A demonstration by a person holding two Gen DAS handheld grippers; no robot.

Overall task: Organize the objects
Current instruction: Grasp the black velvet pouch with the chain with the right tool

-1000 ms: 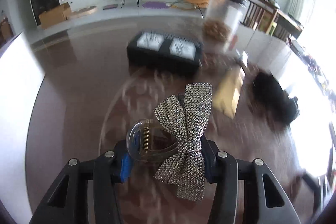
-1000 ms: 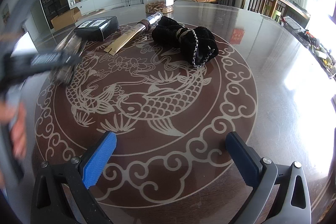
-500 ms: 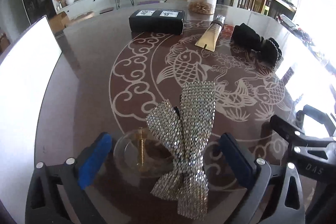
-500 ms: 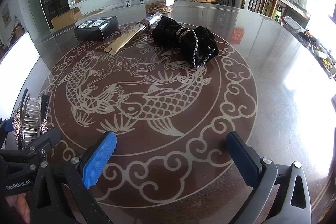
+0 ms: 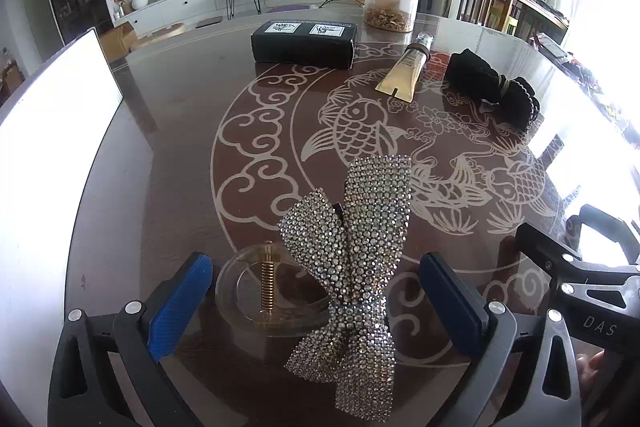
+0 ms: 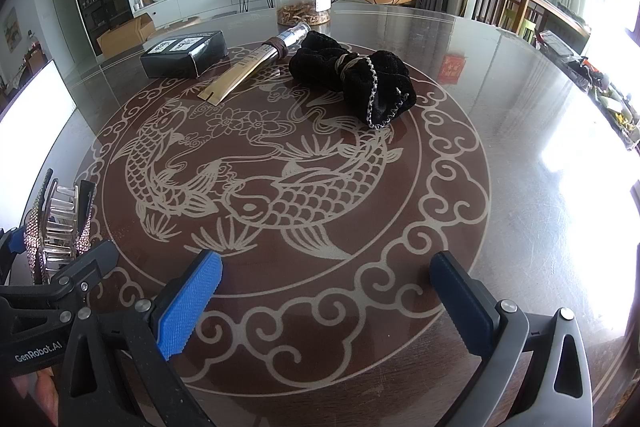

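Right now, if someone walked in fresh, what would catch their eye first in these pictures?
Probably the glittery bow hair clip, lying on the table between the open fingers of the left tool. Next, the big pale fish pattern covering the middle of the dark round table. Across it sit a black box, a gold tube and a black scrunchie.

"GenRobot.AI" marks the left hand-held gripper (image 6: 12,247); "DAS", perhaps cut off, the right hand-held gripper (image 5: 532,239).
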